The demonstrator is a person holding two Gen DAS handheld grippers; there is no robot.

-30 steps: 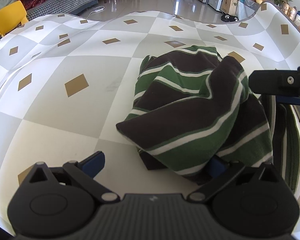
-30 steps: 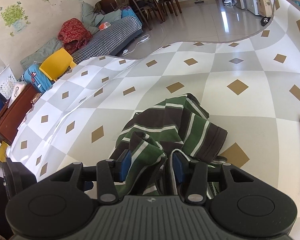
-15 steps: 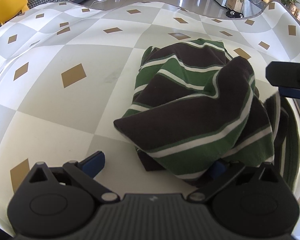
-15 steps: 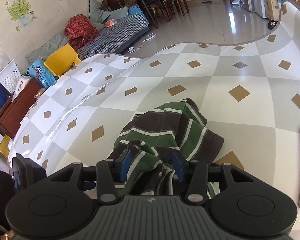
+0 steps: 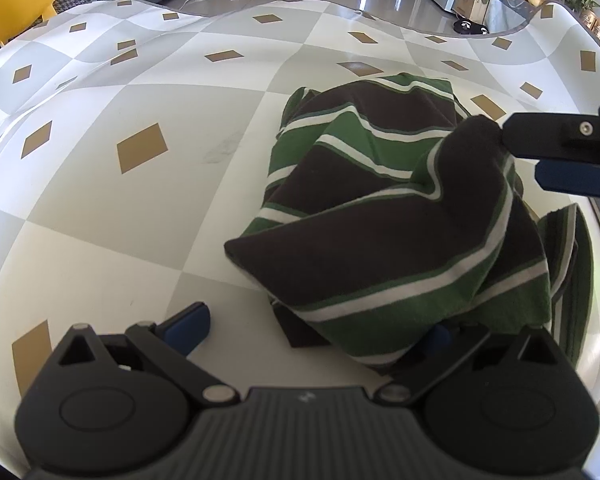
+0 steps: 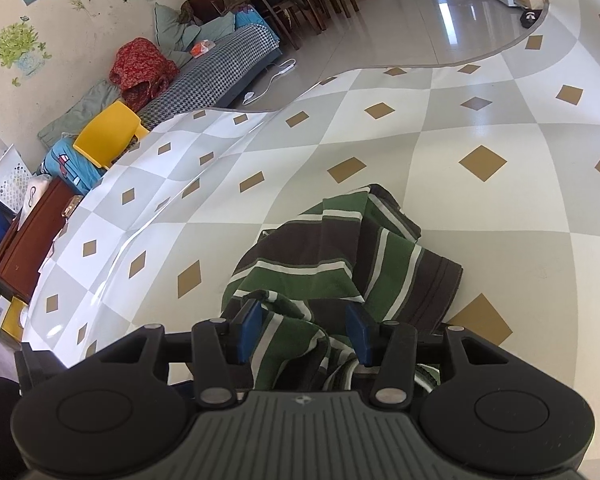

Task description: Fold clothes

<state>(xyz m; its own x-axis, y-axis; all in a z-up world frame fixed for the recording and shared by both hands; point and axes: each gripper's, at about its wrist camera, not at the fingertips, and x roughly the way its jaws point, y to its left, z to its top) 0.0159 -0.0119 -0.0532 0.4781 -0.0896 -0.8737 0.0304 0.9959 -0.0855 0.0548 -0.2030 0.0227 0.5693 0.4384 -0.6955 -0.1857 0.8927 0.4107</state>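
Since a second ago your right gripper (image 6: 303,331) has let its blue pads drift wider apart; the cloth that was pinched tight between them now lies loose in the gap, so that hand reads as released, with a bunched fold of the shirt (image 6: 340,264) resting between the pads rather than clamped. In the left wrist view the right gripper (image 5: 516,156) has also slid in from the edge, its black finger now touching the dark peak of the shirt (image 5: 388,208).

Your left gripper (image 5: 316,324) has hardly shifted. Its jaws stand wide open: one blue pad sits bare on the tablecloth (image 5: 112,208) to the left of the shirt, the other is tucked under the shirt's near green hem, mostly hidden. Nothing is clamped there.

The shirt, brown with green and white stripes, lies crumpled in a heap on the tablecloth, right of centre in the left wrist view, its near edge draped over your left gripper's right finger.
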